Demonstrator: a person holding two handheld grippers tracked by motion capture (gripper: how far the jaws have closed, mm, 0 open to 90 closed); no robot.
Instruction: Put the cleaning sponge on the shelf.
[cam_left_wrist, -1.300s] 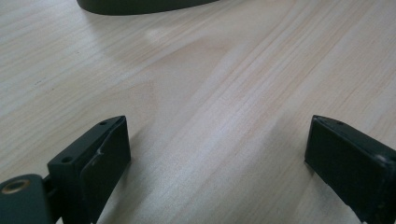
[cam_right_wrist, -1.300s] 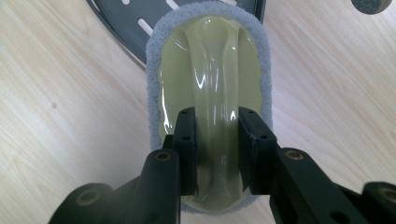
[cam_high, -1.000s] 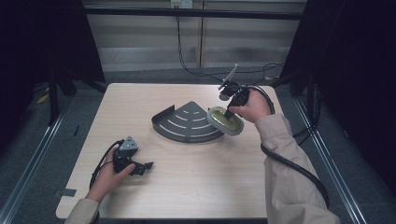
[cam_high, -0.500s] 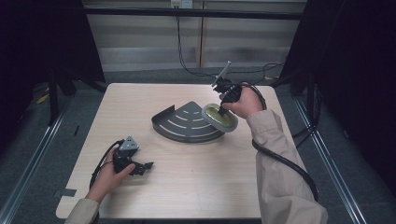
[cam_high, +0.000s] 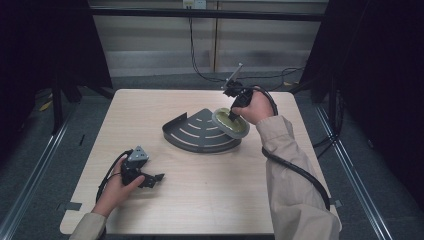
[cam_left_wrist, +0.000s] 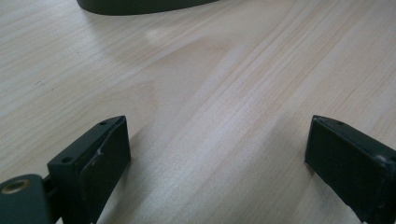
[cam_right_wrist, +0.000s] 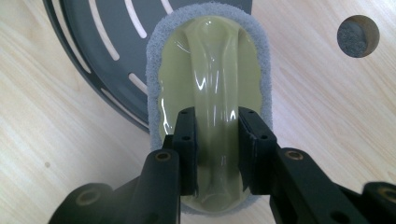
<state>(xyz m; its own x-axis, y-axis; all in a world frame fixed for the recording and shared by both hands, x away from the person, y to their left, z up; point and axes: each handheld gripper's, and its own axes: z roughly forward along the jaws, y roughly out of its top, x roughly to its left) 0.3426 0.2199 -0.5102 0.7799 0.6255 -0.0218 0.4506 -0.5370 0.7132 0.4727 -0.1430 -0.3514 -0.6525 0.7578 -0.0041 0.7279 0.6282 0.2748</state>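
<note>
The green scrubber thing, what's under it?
Under the scrubber sit the dark slotted tray's edge and bare wooden table. The right gripper pinches its handle. Whatever lies directly beneath its grey pad is covered.

sleeves: beige/khaki long sleeves on both forearms, right sleeve (cam_high: 287, 185) and left sleeve (cam_high: 89, 229) cuff
left gripper (cam_high: 139, 169): black body, grey three-cornered plate on top, black cable looping beside it
left jaws: matte black rectangular blocks, small screw holes near the tips, brass-coloured screw at lower left of the left gripper view
right gripper (cam_right_wrist: 217, 135): black, thin grey rod sticking up from it, thick black cable trailing along the sleeve
right jaws: black flat pads, small screw holes, brass-toned screws on the arms behind
</note>
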